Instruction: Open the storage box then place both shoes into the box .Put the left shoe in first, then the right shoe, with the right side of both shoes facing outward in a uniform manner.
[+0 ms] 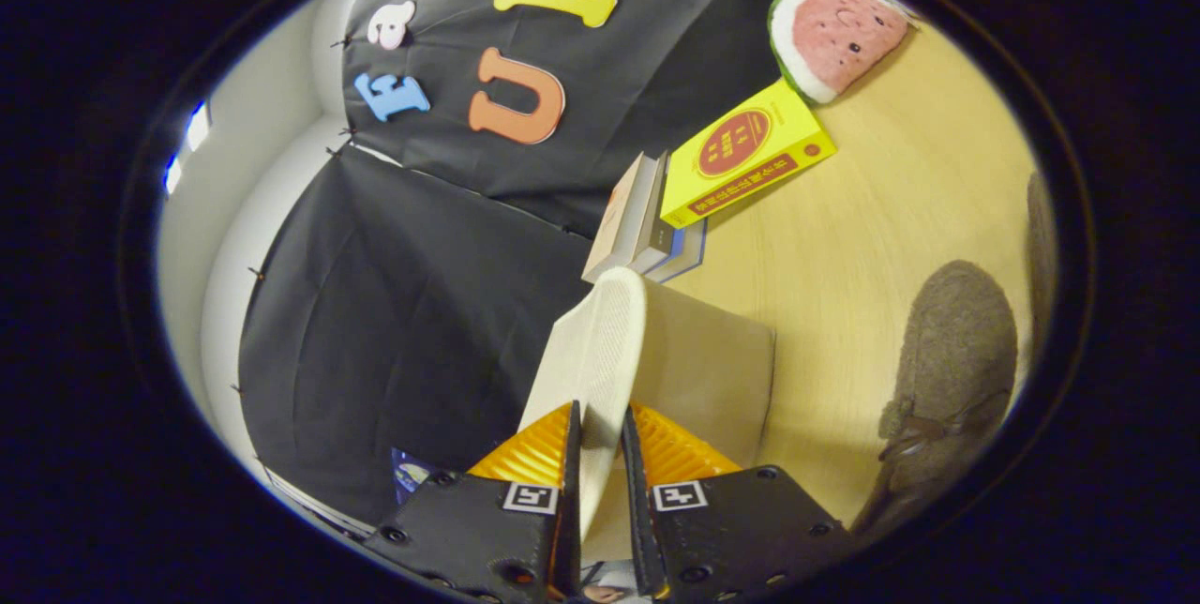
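Observation:
My gripper (600,418) is shut on the cream storage box lid (592,346), with both fingers pinching its ribbed edge. The lid stands lifted away from the wooden table (872,219), and its smooth inner face (708,369) is turned toward the shoes. A brown fuzzy shoe (952,369) with a small bow lies on the table beside the lid, off to the side of my fingers. A sliver of a second brown shoe (1039,238) lies just beyond the first. The box body is hidden behind the lid and my fingers.
A yellow book (745,152) leans on a small stack of books (637,219) just beyond the lid. A watermelon plush (832,34) lies farther off on the table. Black cloth walls close the booth behind the books.

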`<state>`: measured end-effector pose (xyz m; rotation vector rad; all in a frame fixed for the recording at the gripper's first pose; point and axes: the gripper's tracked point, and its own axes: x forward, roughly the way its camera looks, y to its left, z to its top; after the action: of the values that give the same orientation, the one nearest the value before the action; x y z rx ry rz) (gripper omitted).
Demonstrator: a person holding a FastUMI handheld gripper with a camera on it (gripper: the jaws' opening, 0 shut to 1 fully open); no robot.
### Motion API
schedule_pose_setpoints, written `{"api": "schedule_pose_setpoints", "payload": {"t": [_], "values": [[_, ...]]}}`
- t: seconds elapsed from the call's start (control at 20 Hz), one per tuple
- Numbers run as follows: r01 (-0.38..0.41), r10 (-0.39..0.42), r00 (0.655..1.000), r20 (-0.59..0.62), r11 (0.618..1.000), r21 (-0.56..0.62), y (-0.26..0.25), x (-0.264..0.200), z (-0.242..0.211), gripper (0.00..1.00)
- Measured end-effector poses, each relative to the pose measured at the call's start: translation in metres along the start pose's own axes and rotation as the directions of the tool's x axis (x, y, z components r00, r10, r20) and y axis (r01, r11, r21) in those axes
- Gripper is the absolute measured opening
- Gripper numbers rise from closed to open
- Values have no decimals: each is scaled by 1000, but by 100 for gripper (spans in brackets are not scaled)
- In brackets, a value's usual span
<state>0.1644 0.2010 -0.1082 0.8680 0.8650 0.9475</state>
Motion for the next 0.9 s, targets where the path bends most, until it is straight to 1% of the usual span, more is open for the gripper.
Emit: {"api": "schedule_pose_setpoints", "payload": {"t": [0.05,0.1,0.25,0.45,0.75,0.9], "values": [[-19,20,1000,-2,999,32,9,-2,1,22],[13,-13,1000,4,1000,24,11,-5,2,4],[84,-84,996,11,996,-28,23,-7,1,4],[129,-125,991,50,989,-70,61,-13,9,4],[241,-224,968,116,957,-163,115,-6,13,4],[322,-292,942,164,923,-208,140,5,13,4]]}}
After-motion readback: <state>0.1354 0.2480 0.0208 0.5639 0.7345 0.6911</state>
